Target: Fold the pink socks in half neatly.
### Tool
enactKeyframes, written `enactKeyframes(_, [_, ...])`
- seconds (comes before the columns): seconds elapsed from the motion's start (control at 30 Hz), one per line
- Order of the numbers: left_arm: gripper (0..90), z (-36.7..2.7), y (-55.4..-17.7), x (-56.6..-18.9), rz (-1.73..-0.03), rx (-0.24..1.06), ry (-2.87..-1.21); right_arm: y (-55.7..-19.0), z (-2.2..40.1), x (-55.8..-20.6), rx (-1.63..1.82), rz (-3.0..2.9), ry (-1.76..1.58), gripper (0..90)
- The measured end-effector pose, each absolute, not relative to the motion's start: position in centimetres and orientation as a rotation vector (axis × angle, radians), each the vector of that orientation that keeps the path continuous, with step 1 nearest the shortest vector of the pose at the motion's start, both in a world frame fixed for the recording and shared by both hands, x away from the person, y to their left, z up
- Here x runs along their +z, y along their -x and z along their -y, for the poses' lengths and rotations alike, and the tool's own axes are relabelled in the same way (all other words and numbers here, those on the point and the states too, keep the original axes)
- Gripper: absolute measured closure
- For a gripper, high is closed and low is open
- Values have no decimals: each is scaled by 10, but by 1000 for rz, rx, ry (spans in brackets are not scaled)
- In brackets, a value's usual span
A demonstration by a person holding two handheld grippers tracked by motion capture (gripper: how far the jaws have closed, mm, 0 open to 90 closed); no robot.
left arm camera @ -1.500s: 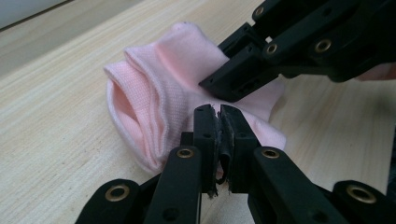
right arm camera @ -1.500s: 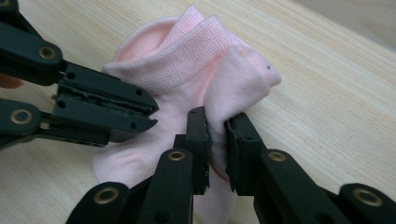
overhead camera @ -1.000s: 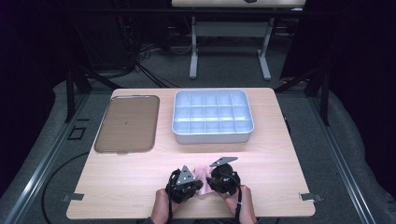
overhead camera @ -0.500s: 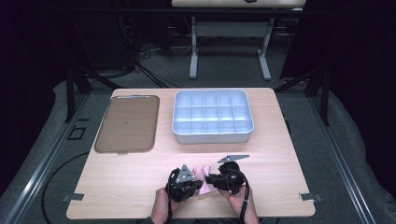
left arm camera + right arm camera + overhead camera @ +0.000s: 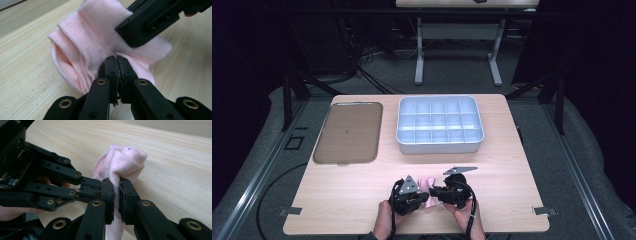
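Observation:
A pale pink sock [image 5: 428, 188] [image 5: 95, 42] [image 5: 120, 162], bunched up, is held between the two grippers near the table's front edge. My left gripper [image 5: 418, 199] [image 5: 116, 62] is shut on a fold of the sock near its ribbed cuff. My right gripper [image 5: 435, 192] [image 5: 116, 186] is shut on another fold, with sock fabric running down between its jaws. In the left gripper view the right gripper's jaw crosses the sock from the upper right. In the right gripper view the left gripper reaches in from the left and touches the sock.
A grey divided tray [image 5: 439, 145] with several compartments sits at the back centre of the wooden table [image 5: 337, 195]. A flat brown tray [image 5: 348, 132] lies at the back left. A person's hands [image 5: 383, 225] hold the grippers at the front edge.
The right gripper has shifted slightly right and turned, so its grey plate now points right; both grippers remain on the sock at the front edge.

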State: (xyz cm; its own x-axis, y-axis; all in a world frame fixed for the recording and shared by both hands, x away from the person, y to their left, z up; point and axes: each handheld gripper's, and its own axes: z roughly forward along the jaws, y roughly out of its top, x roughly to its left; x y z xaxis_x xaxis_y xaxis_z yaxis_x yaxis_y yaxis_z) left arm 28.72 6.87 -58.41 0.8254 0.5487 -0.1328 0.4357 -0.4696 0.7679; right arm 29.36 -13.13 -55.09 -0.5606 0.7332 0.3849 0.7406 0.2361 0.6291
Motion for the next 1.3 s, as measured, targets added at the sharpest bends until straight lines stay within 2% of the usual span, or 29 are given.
enactKeyframes(0.13, [784, -78, -288, -575, -725, 177, -2108, -294, 142, -552, -1247, 2449, 1505, 832])
enactKeyframes(0.3, [761, -84, -286, -571, -739, 202, -2106, -293, 143, -552, -1238, 2463, 1518, 832])
enactKeyframes(0.37, [791, -81, -288, -575, -743, 210, -2134, -292, 143, -551, -1235, 2475, 1514, 832])
enactKeyframes(0.47, [893, -76, -289, -580, -732, 217, -2165, -291, 141, -549, -1231, 2495, 1504, 830])
enactKeyframes(0.8, [900, -76, -294, -585, -714, 166, -2145, -292, 129, -541, -1236, 2509, 1441, 825])
enactKeyframes(1.2, [900, -80, -296, -587, -708, 133, -2128, -308, 113, -549, -1288, 2406, 1390, 819])
enactKeyframes(1.3, [900, -80, -296, -587, -711, 129, -2126, -311, 118, -548, -1208, 2412, 1358, 823])
